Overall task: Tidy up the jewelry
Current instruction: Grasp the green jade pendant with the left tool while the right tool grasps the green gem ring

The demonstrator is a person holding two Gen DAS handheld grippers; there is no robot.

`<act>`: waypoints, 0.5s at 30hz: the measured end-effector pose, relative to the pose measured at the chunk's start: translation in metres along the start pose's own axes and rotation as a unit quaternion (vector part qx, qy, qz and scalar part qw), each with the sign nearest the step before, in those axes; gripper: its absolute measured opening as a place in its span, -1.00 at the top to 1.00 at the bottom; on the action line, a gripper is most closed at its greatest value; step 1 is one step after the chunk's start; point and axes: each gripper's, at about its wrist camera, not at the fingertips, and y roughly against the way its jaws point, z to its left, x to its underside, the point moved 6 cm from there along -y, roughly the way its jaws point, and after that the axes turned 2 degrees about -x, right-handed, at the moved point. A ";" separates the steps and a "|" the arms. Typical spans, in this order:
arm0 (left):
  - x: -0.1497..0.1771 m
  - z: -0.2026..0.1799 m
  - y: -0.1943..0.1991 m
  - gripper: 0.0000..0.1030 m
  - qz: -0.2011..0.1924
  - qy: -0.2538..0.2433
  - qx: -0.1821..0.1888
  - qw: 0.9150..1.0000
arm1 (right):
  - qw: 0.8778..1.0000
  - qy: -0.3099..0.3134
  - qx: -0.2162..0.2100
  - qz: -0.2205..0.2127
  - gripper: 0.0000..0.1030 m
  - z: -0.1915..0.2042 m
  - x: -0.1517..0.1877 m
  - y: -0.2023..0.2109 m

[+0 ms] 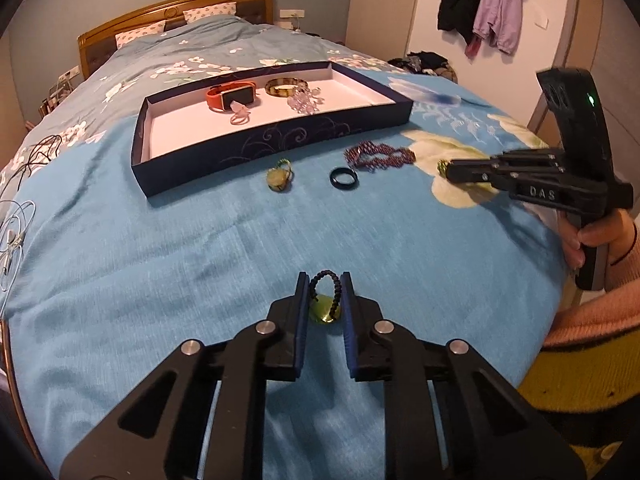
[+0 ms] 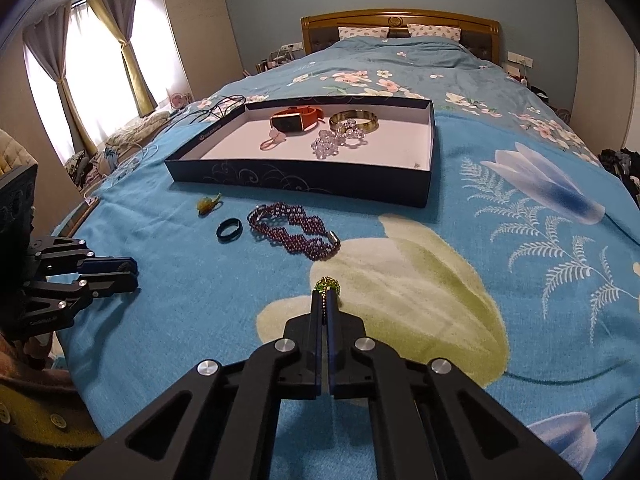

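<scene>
My left gripper (image 1: 325, 280) is shut on a black braided cord ring with a green stone (image 1: 325, 298), held over the blue bedspread. My right gripper (image 2: 326, 294) is shut on a green beaded ball on a chain (image 2: 329, 285); it also shows in the left wrist view (image 1: 447, 170). A dark blue tray (image 1: 280, 142) holds an orange watch (image 1: 232, 96), a bangle (image 1: 285, 86), clear beads (image 1: 306, 102) and a pink ring (image 1: 240, 114). In front of it lie a green stone ring (image 1: 280, 178), a black ring (image 1: 343, 179) and a purple beaded bracelet (image 1: 378, 155).
White cables (image 1: 14, 232) lie at the bed's left edge. Pillows and a wooden headboard (image 2: 400, 20) stand at the far end. Clothes hang on the wall (image 1: 484, 8) at the right. The left gripper shows at the left edge of the right wrist view (image 2: 120, 274).
</scene>
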 end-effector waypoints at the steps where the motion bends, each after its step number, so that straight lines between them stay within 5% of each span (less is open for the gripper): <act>1: -0.003 0.002 0.000 0.70 -0.003 0.004 0.001 1.000 | 1.000 -0.001 -0.001 -0.003 0.98 0.000 -0.002 0.001; 15: -0.027 0.011 -0.001 0.70 -0.031 0.023 0.007 0.999 | 0.999 0.004 -0.021 -0.027 0.98 0.009 -0.019 0.006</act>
